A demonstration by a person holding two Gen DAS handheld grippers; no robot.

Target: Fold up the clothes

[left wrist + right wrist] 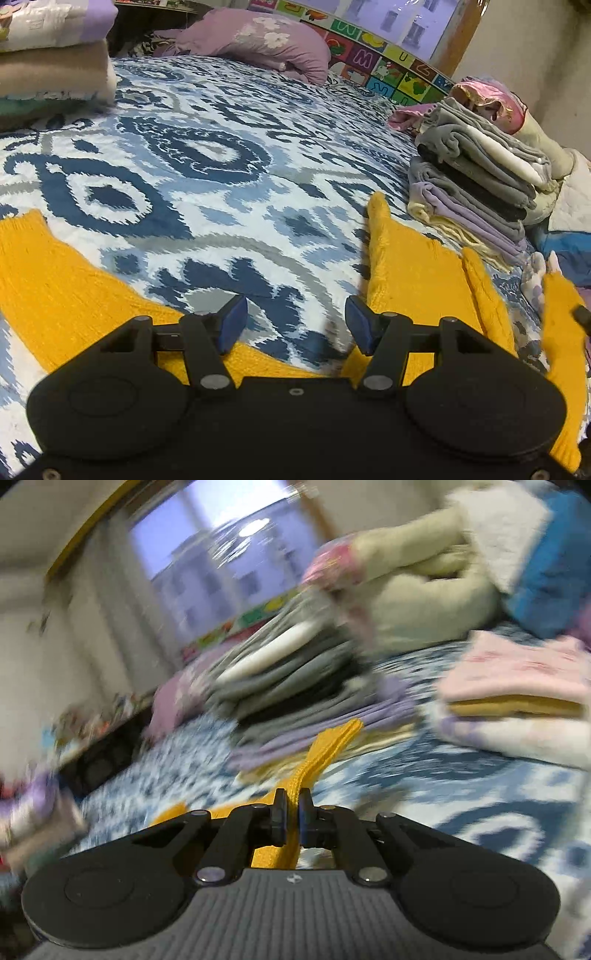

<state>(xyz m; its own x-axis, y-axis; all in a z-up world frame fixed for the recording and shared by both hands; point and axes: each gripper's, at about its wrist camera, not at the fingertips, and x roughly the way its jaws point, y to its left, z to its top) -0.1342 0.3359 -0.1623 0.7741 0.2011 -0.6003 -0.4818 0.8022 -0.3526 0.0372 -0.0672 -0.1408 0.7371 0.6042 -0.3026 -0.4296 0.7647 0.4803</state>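
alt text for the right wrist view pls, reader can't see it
The right hand-held gripper is shut on a strip of yellow knit garment, lifted above a blue-and-white patterned bedspread. Behind, motion-blurred, sit a stack of folded grey and purple clothes and a smaller pink-topped pile.

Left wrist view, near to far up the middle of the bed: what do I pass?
Open left gripper → yellow knitted garment → blue-and-white patterned bedspread → purple floral pillow → alphabet play mat on edge at the back.

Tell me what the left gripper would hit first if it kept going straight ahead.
Probably the bedspread: the open left gripper points between two parts of the yellow sweater, with only patterned cover ahead. Depth is unclear.
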